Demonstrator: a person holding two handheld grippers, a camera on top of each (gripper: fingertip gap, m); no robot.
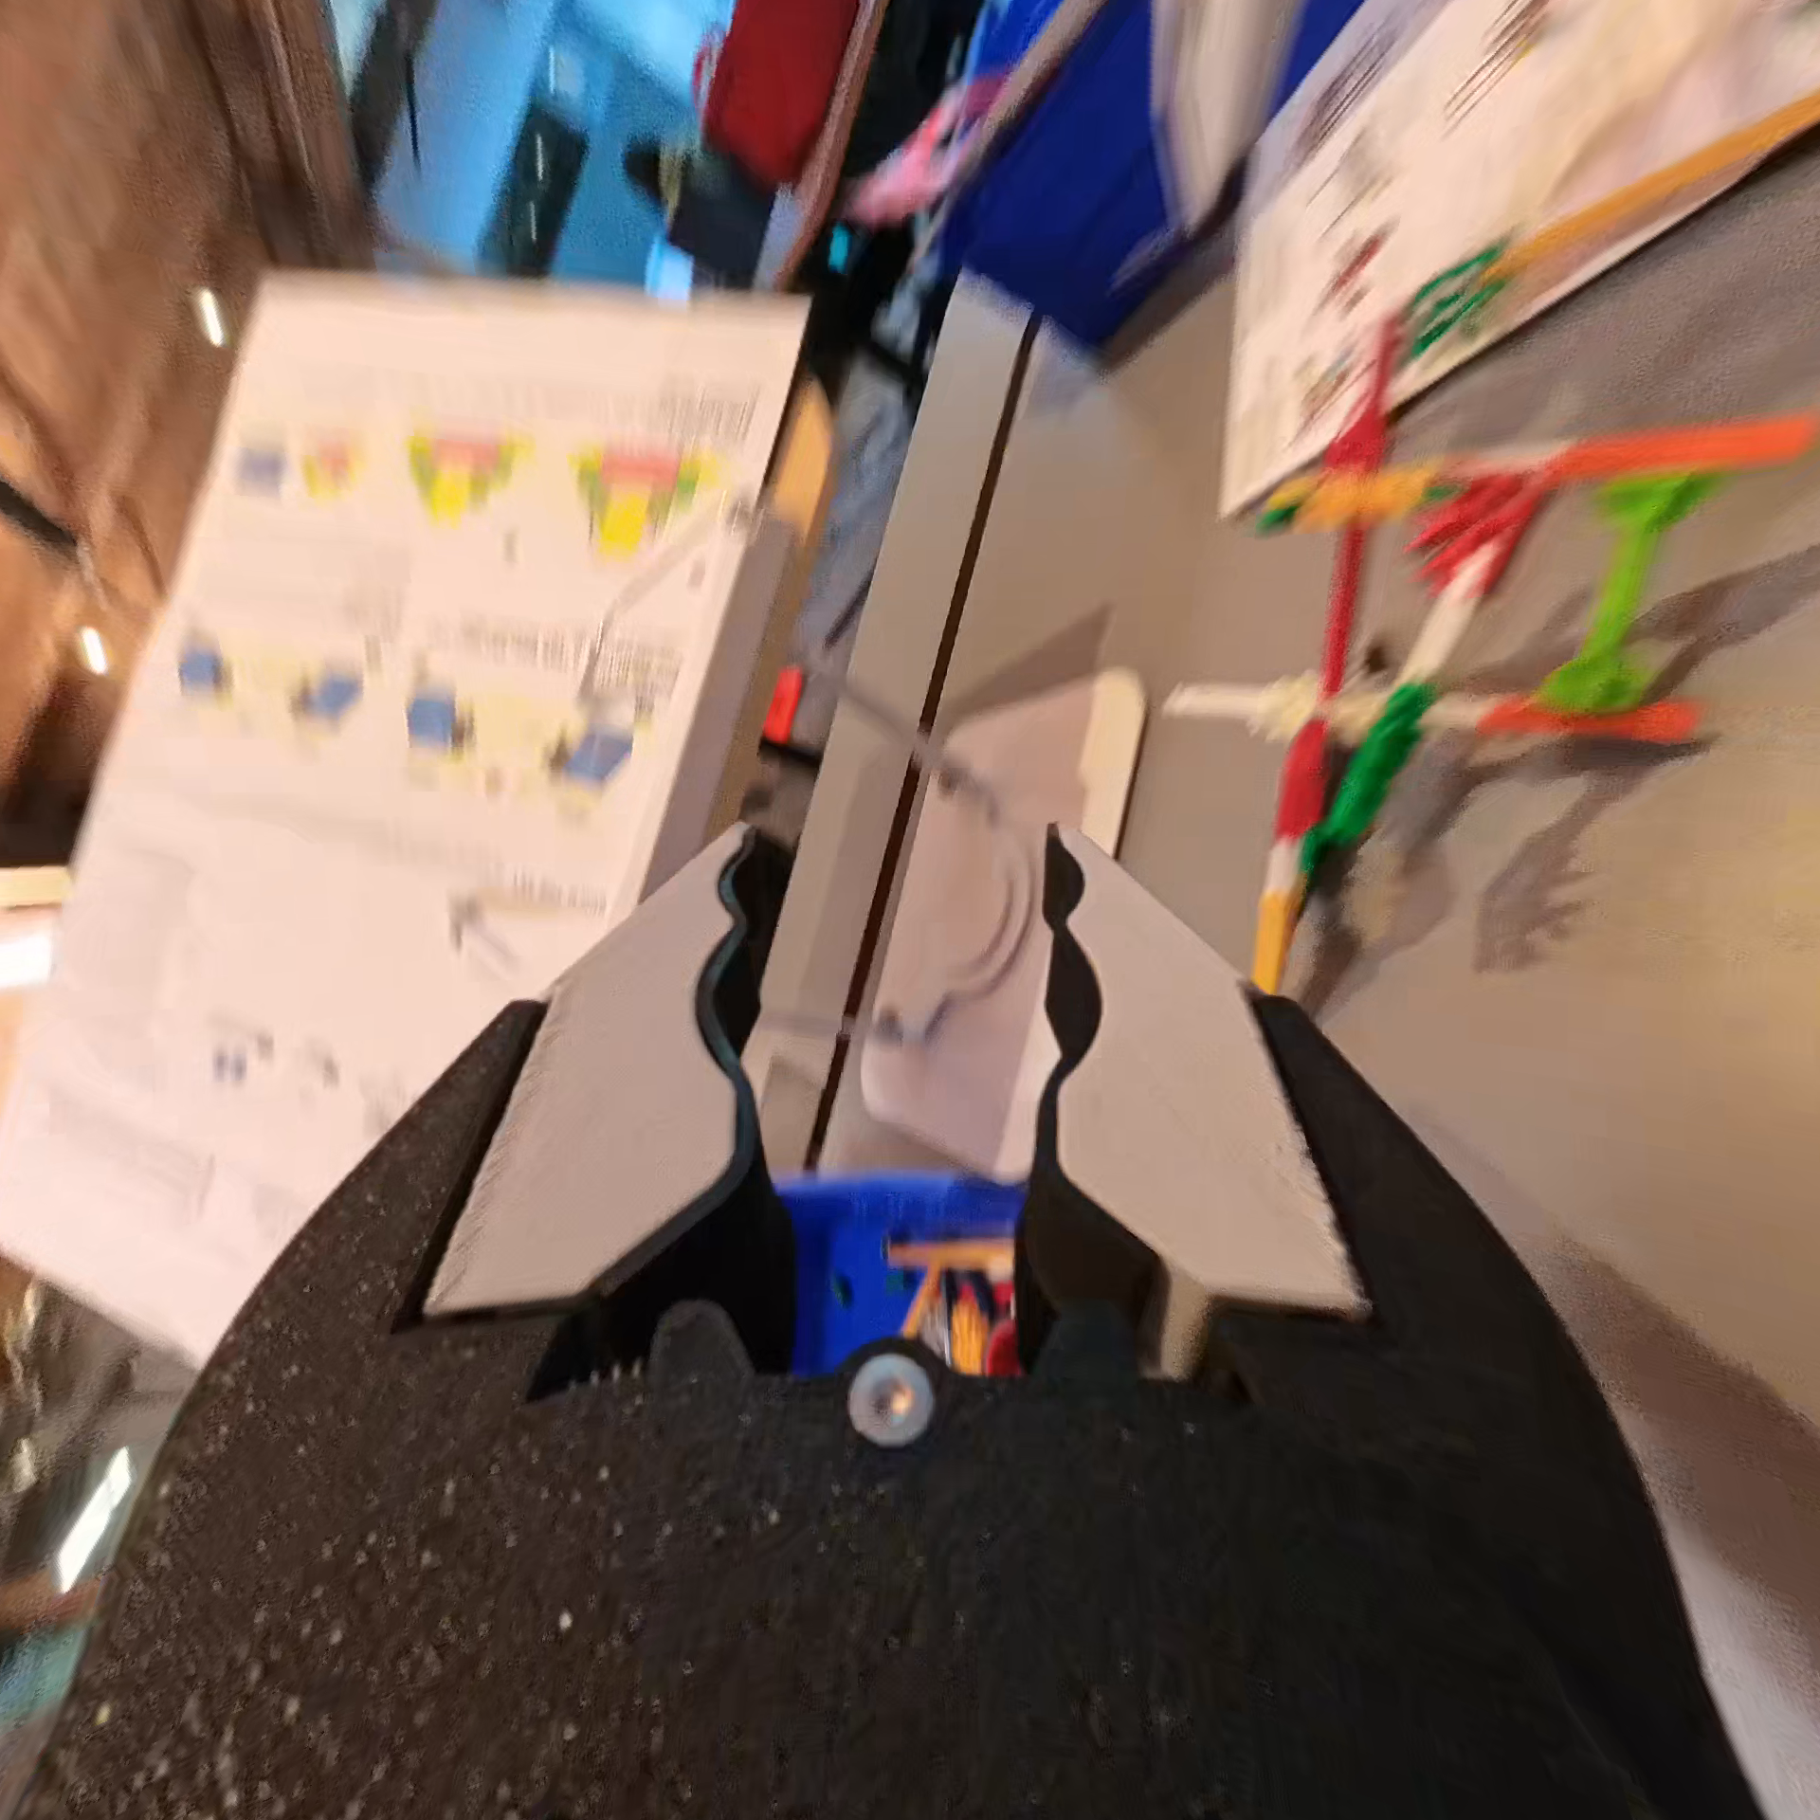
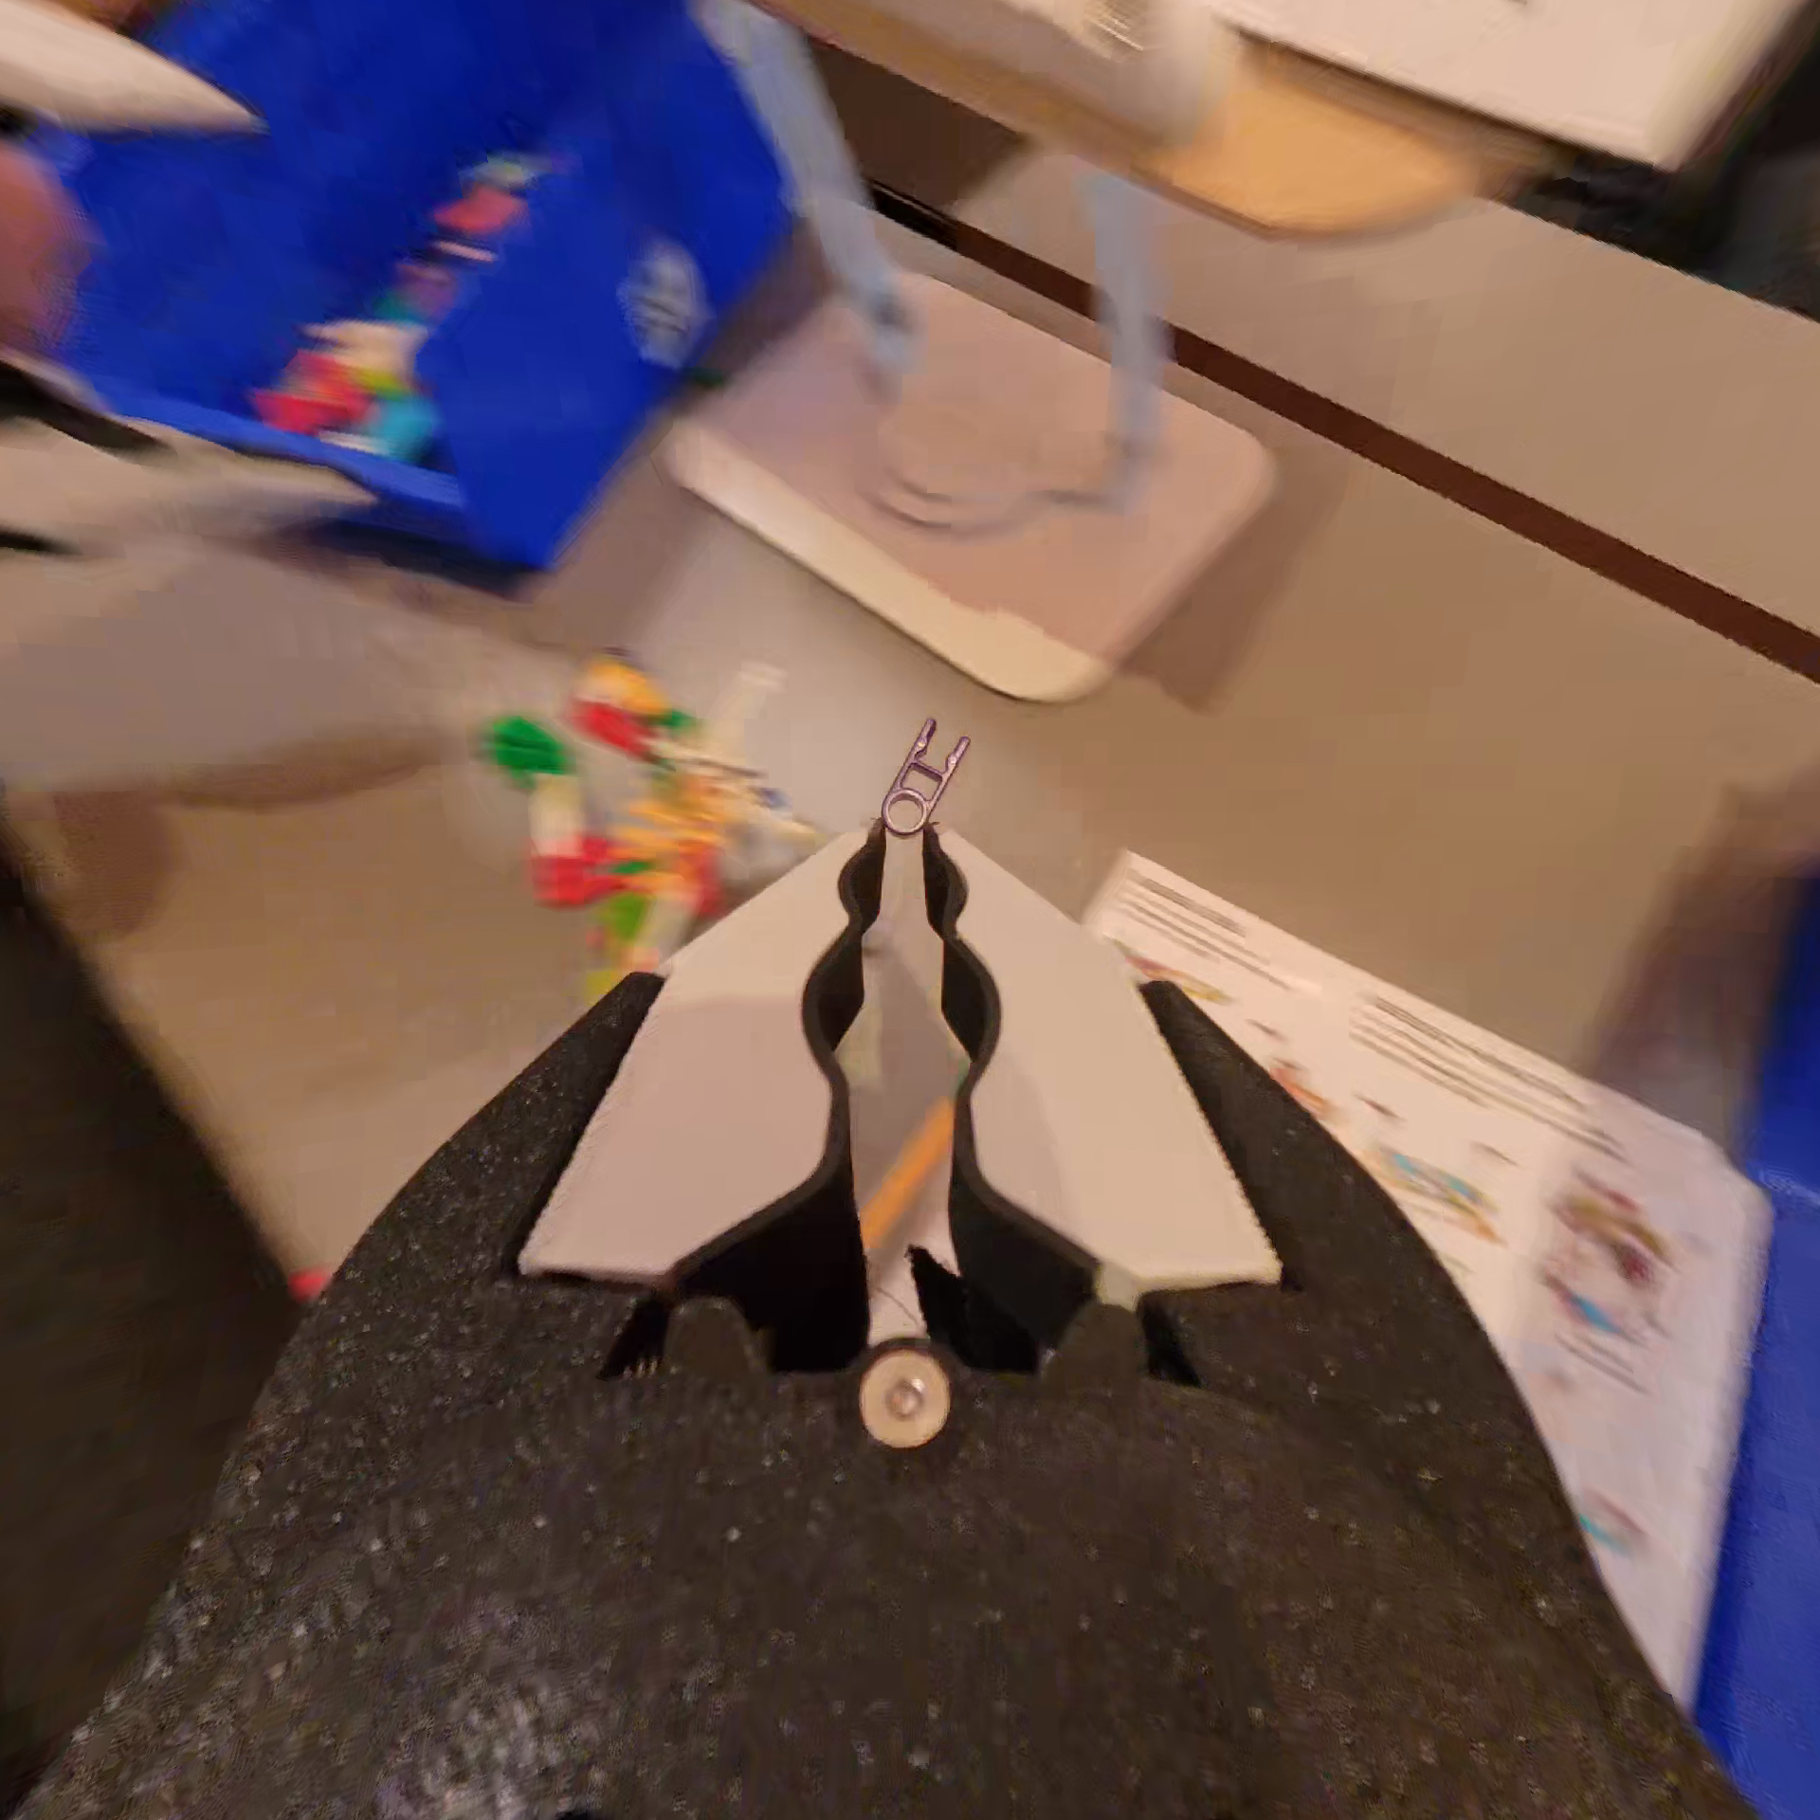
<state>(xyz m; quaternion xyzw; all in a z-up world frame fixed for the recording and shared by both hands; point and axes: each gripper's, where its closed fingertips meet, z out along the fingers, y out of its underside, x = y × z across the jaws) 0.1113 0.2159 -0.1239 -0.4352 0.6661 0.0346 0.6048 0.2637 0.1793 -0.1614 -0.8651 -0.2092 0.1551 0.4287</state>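
My right gripper (image 2: 904,829) is shut on a small grey clip-shaped connector piece (image 2: 918,783), pinched at its ring end, its forked end pointing away above the table. A blurred model of red, green, yellow and white rods (image 2: 640,817) lies on the table just left of it. My left gripper (image 1: 898,839) is open and empty, held in the air. The same rod model (image 1: 1379,680) lies on the grey table to its right. A blue bin (image 1: 891,1241) with coloured pieces shows low between its fingers.
An instruction sheet (image 1: 414,709) stands propped at left. Another open booklet (image 2: 1458,1182) lies on the table at right. A blue bin of parts (image 2: 414,256) sits at the back left. A white stand base (image 2: 985,552) rests beyond the connector. Both views are motion-blurred. Tip to tip, the grippers are about 15 cm apart.
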